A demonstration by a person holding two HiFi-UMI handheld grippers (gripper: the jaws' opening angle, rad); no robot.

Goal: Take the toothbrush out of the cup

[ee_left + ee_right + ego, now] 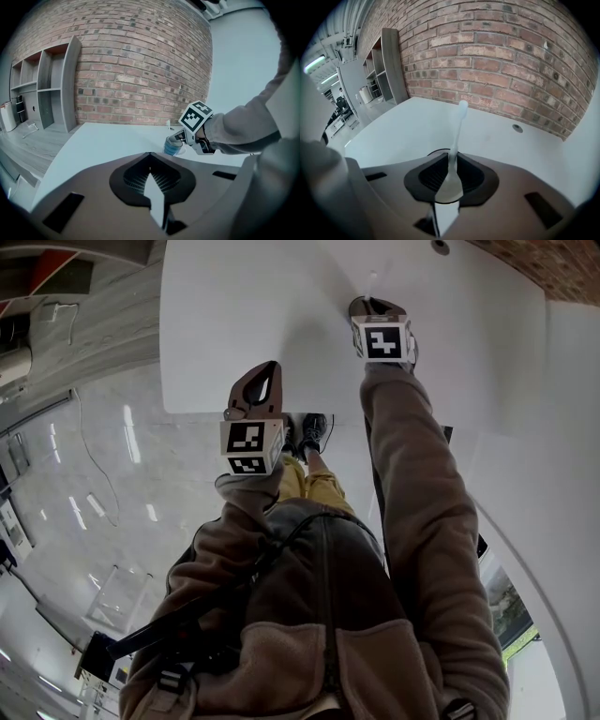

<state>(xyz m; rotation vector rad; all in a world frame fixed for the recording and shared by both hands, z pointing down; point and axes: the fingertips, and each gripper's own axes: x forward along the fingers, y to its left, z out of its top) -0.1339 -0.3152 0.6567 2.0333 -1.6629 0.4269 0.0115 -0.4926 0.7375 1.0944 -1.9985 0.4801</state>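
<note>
My right gripper is shut on a white translucent toothbrush, whose head sticks up past the jaws toward the brick wall. In the left gripper view, the right gripper sits right over a blue cup on the white table, with the toothbrush tip standing above it. The brush's lower end is hidden. In the head view the right gripper covers the cup. My left gripper hovers at the table's near edge, shut and holding nothing, well short of the cup.
A brick wall runs behind the table, and a grey shelf unit stands at its left end. A round grommet sits in the tabletop near the wall. The table's near edge lies just in front of the person's shoes.
</note>
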